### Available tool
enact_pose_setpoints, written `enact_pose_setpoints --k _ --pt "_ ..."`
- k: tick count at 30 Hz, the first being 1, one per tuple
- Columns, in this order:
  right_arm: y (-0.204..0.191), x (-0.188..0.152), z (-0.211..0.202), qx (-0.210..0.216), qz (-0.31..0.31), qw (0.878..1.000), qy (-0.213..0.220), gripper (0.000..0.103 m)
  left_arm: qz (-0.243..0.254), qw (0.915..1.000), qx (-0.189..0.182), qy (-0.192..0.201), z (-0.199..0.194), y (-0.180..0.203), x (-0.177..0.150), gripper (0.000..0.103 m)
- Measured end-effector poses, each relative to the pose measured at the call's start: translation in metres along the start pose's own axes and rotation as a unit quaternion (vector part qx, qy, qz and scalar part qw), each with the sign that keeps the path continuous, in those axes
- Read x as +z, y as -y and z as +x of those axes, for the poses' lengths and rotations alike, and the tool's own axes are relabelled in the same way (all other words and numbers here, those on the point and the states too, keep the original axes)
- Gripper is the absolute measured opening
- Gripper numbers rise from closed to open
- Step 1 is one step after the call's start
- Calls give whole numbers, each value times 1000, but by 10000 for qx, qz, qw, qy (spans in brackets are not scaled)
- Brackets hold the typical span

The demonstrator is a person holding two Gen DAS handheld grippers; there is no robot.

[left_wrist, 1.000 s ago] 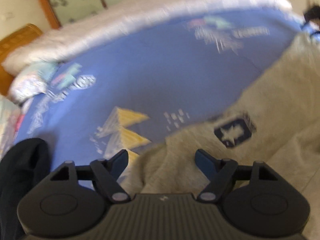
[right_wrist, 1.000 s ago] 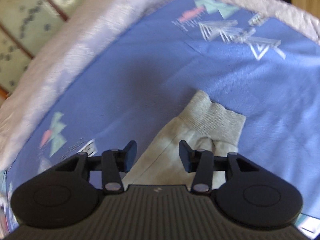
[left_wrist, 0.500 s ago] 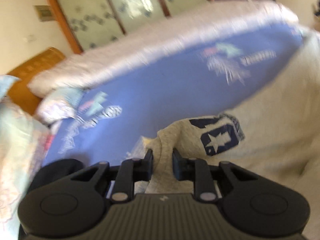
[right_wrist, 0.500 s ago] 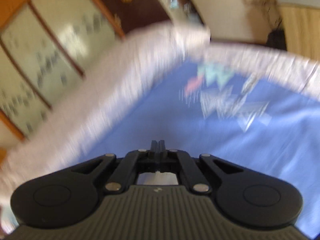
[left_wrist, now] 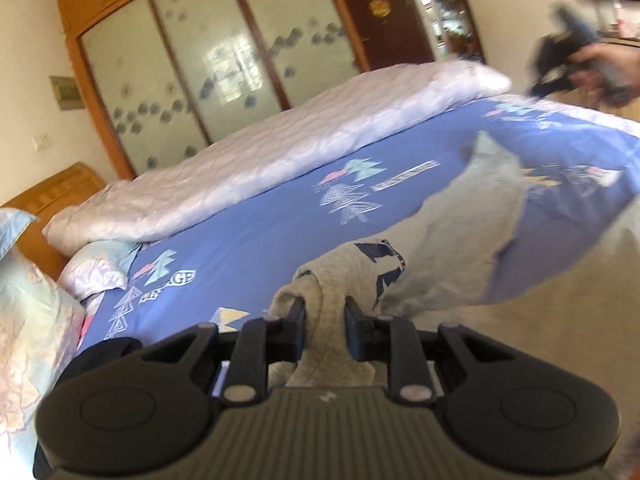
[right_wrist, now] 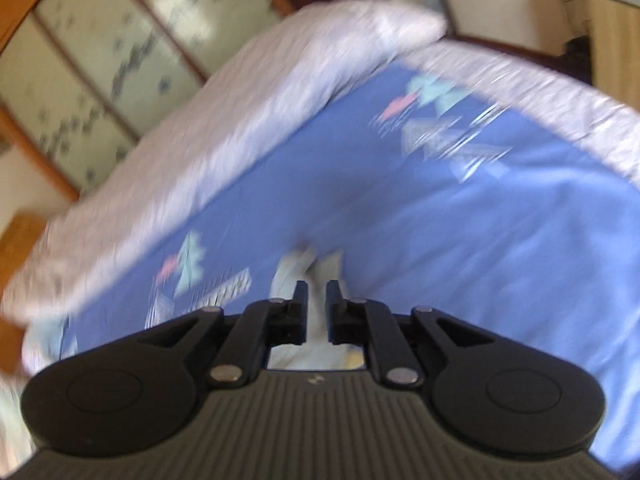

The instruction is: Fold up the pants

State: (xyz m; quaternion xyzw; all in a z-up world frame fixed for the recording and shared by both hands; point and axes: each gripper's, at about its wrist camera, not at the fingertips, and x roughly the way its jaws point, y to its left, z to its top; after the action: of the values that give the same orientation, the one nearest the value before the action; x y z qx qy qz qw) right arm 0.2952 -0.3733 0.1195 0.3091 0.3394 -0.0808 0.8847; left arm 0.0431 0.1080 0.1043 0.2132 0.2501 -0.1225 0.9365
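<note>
**Mia:** Why is the left gripper [left_wrist: 325, 320] squeezing that grey cloth?

**Dad:** That cloth is the pants [left_wrist: 452, 240]. The two fingers are pinched on a bunched-up bit of the top end, near the dark blue patch [left_wrist: 382, 268]. You have to hold cloth tight, or it slips away when you lift it.

**Mia:** Where are the pants?

**Dad:** On the blue sheet [left_wrist: 248, 240] of the bed. Part of them is lifted off the sheet, and the rest hangs down to it on the right side.

**Mia:** And the right gripper [right_wrist: 317, 302]?

**Dad:** It has a strip of the same pale cloth between its fingers. Its jaws have just been opening a little, but they look pressed on the cloth, so I think it is holding on. That picture is blurry, so I can't say which part of the pants it has. I guess it is a leg end.

**Mia:** Why two grippers?

**Dad:** One at each end keeps the pants stretched out, so they can be laid down flat over the sheet and folded neatly.

**Mia:** What is the white puffy thing?

**Dad:** A quilt [left_wrist: 280, 156], along the far side of the sheet. It is well apart from the pants.
</note>
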Motion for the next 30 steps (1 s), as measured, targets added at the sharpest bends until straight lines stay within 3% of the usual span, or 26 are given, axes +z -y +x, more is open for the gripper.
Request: enact_pose_setpoints --k 3,7,12,13,14,15,18,20,23,27,30 --pt "-27 -8 45 3 -167 9995 -276 46 -116 9998 -111 -88 -12 7 -11 20" --pt "-59 -9 109 -178 -221 9983 -502 54 -424 9985 -104 -343 -10 1 -21 20" --pt "-76 -4 173 -1442 -1066 9829 -427 61 -786 9955 -54 -521 -8 -9 -26 20" --pt "-71 -2 182 -1606 -1088 9799 -472 55 -815 9953 -40 -526 -8 -11 -26 20" --pt "-67 -1 190 -1651 -1074 9788 -566 40 -838 9951 -32 -523 -9 -12 -25 20" --pt "-61 1 192 -1552 -1059 9799 -673 9 -858 9950 -18 -514 -9 -13 -24 20" --pt "-52 13 165 -1128 -800 9903 -144 8 -979 9942 -38 -432 -14 -20 -20 20" --pt "-40 24 132 -668 -299 9968 307 8 -1122 9931 -40 -347 -20 -24 -17 20" --pt "-14 45 77 -18 496 9955 802 8 -1242 9921 -77 -176 -35 -28 -15 20" --pt "32 48 -1 202 1007 9886 1104 8 -1130 9931 -299 -65 -58 -18 -24 20" --pt "78 20 -59 268 1201 9854 1179 8 -924 9942 -522 -160 -73 -2 -41 20"
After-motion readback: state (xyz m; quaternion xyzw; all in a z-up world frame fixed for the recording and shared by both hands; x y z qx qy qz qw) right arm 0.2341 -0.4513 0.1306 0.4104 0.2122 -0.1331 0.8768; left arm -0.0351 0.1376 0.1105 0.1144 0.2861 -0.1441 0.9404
